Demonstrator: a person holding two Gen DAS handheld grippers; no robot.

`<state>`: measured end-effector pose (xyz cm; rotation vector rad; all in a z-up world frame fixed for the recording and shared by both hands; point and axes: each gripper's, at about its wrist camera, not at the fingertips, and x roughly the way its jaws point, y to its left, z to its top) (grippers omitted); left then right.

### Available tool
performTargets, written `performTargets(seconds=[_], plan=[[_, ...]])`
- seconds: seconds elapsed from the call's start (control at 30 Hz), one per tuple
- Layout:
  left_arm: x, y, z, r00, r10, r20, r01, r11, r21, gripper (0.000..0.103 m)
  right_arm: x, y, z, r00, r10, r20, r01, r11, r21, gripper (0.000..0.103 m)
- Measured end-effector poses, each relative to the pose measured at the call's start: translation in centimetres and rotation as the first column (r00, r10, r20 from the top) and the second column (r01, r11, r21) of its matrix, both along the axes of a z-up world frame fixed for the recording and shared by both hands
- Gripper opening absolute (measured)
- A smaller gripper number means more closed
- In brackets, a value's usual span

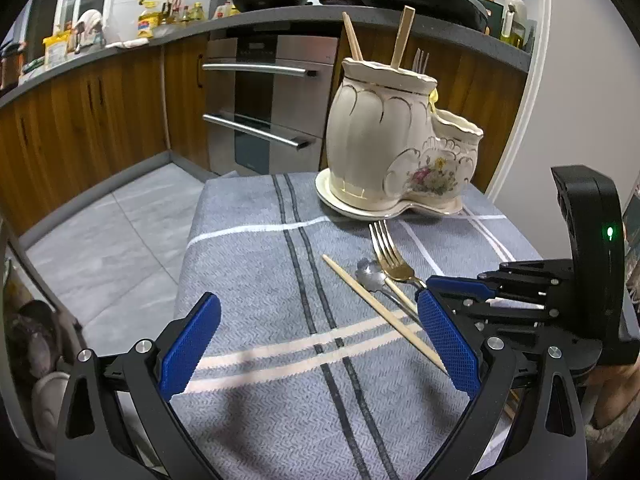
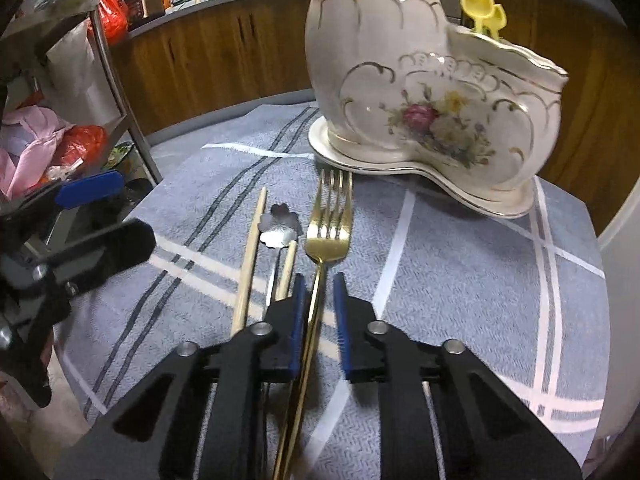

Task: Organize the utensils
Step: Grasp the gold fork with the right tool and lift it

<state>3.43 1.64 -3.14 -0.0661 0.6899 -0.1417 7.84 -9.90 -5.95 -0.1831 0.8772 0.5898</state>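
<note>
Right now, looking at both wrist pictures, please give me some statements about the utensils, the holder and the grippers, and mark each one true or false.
1. The right gripper has the gold fork handle between its pads. True.
2. The left gripper is closed on a chopstick. False: its jaws stand wide open over the grey cloth and hold nothing.
3. The ceramic holder already has utensils standing in it. True: two wooden sticks and a fork rise from it.
4. The ceramic holder lies on its side. False: it stands upright on its saucer.
5. A small silver spoon lies on the cloth between the long chopstick and the gold fork. True.
</note>
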Motion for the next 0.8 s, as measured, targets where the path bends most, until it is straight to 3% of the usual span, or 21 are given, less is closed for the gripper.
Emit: performTargets(seconds=[0.17,0.43,0.67,0.8], plan=[[0.1,-0.4,-0.2,1.000,0.000,-0.019,0.000,1.000,0.011,0.098,0.1,-1.4,0.2,1.000,-0.016,-0.020,0.017,0.997,0.069,0.006],[0.5,-3.4,-0.4,0.997,0.004,-0.081,0.001,0.999,0.054,0.095,-1.9,-5.0,3.2,0.995,-0.047,0.089,0.030,0.983,0.183,0.006],[0.9,-4.8,-2.0,0.986,0.048,-0.162,-0.039,0.997,0.059,0.057,-4.2,-8.2,6.7,0.962,-0.100,0.253,0.026,0.960,0.279,0.006],[1.1,-5.4,-2.4,0.981,0.073,-0.182,-0.063,0.996,0.059,0.046,-5.1,-10.0,8.1,0.938,-0.135,0.319,0.023,0.943,0.331,0.005]])
